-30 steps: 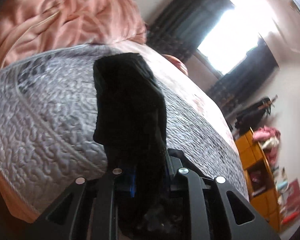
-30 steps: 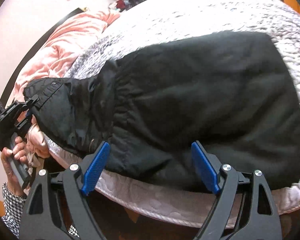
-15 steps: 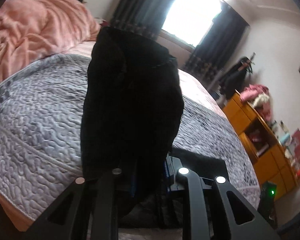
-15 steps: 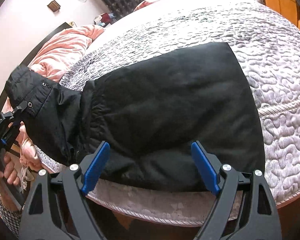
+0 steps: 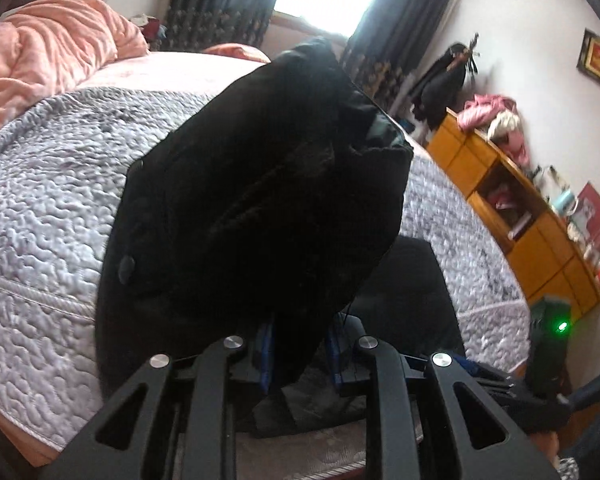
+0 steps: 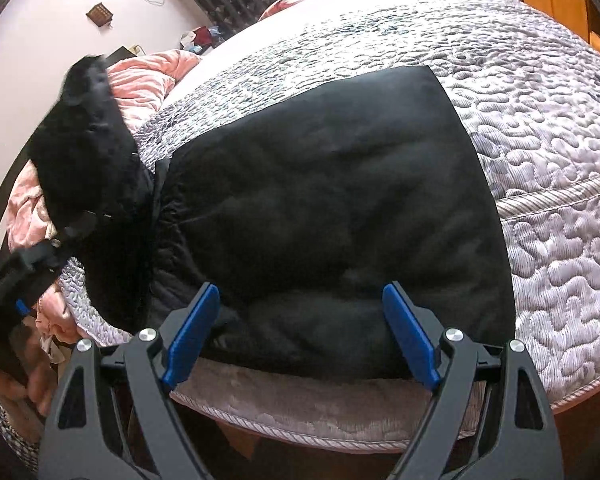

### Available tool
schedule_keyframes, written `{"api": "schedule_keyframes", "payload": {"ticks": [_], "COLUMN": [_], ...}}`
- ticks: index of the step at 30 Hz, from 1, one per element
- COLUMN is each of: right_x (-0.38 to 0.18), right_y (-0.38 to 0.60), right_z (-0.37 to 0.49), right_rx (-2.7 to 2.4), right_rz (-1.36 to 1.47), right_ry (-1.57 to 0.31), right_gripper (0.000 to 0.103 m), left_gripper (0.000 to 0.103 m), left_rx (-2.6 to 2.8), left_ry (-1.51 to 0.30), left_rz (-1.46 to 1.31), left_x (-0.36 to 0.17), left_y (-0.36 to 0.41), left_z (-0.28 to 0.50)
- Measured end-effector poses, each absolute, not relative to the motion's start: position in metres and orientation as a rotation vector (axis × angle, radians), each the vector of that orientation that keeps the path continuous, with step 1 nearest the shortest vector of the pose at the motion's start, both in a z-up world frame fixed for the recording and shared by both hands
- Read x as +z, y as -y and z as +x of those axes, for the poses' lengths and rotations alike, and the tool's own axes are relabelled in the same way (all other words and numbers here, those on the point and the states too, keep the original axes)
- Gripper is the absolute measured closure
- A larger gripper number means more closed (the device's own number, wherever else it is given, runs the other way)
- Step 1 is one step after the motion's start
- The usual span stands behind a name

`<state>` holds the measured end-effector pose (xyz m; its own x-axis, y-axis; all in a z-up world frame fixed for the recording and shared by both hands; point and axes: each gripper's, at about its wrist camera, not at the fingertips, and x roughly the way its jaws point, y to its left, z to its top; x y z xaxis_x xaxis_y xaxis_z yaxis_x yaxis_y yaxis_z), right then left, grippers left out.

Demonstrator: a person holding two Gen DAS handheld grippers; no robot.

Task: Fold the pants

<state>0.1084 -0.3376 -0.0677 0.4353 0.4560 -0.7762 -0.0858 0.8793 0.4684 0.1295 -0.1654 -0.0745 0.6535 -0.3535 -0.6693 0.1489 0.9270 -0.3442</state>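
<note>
Left wrist view is being filled by the black pants [image 5: 260,200], whose bunched end is being pinched and held up by the left claw [image 5: 300,354]; its blue pads are being almost wholly hidden by fabric. Much of the grey quilted bed [image 5: 40,200] is being blocked behind that raised end. In the right wrist view, the rest of the pants is being seen lying flat on the bed's near edge, while the right claw [image 6: 302,334] is being held spread above it, gripping nothing. The left claw is blurred there.
</note>
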Motion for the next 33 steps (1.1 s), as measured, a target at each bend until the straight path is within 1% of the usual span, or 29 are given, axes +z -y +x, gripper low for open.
{"api": "schedule_keyframes", "payload": {"ticks": [5,7,8,10,11,14,16,19,21,24,25,28,31,32,33], "right_x": [-0.07,-0.071,-0.072,-0.074,-0.075,-0.076,-0.077,-0.077,-0.077,-0.077,-0.077,-0.077,-0.077,-0.077,-0.077], "right_y": [0.339,0.339,0.34,0.341,0.341,0.341,0.341,0.342,0.341,0.339,0.338,0.337,0.334,0.333,0.332], "right_z": [0.108,0.108,0.109,0.109,0.109,0.108,0.109,0.109,0.11,0.109,0.109,0.109,0.11,0.11,0.111], "right_rx": [0.351,0.35,0.35,0.35,0.35,0.351,0.354,0.356,0.354,0.348,0.345,0.341,0.337,0.336,0.335], "right_rz": [0.395,0.398,0.397,0.402,0.408,0.413,0.415,0.424,0.426,0.415,0.411,0.401,0.387,0.38,0.374], "right_ry": [-1.074,-1.077,-1.078,-1.079,-1.079,-1.08,-1.08,-1.083,-1.084,-1.086,-1.087,-1.092,-1.099,-1.103,-1.107], "right_gripper": [0.018,0.018,0.018,0.018,0.017,0.017,0.017,0.016,0.016,0.015,0.015,0.015,0.015,0.014,0.014], "left_gripper": [0.081,0.078,0.077,0.063,0.061,0.059,0.052,0.045,0.042,0.036,0.035,0.035,0.035,0.033,0.027], "left_rx": [-0.285,-0.28,-0.282,-0.301,-0.309,-0.325,-0.365,-0.395,-0.394,-0.337,-0.306,-0.207,-0.155,-0.168,-0.176], "left_ry": [-0.858,-0.872,-0.877,-0.885,-0.889,-0.888,-0.907,-0.929,-0.921,-0.882,-0.876,-0.896,-0.958,-0.973,-0.972], "left_rz": [-0.21,-0.18,-0.174,-0.158,-0.146,-0.133,-0.161,-0.186,-0.2,-0.231,-0.237,-0.241,-0.21,-0.188,-0.158], "left_x": [-0.094,-0.101,-0.105,-0.111,-0.114,-0.112,-0.107,-0.098,-0.09,-0.08,-0.079,-0.09,-0.112,-0.12,-0.123], "left_y": [0.189,0.197,0.2,0.204,0.206,0.209,0.205,0.192,0.182,0.155,0.145,0.123,0.122,0.126,0.131], "left_z": [0.135,0.136,0.136,0.137,0.136,0.13,0.124,0.114,0.108,0.105,0.107,0.119,0.134,0.138,0.14]}}
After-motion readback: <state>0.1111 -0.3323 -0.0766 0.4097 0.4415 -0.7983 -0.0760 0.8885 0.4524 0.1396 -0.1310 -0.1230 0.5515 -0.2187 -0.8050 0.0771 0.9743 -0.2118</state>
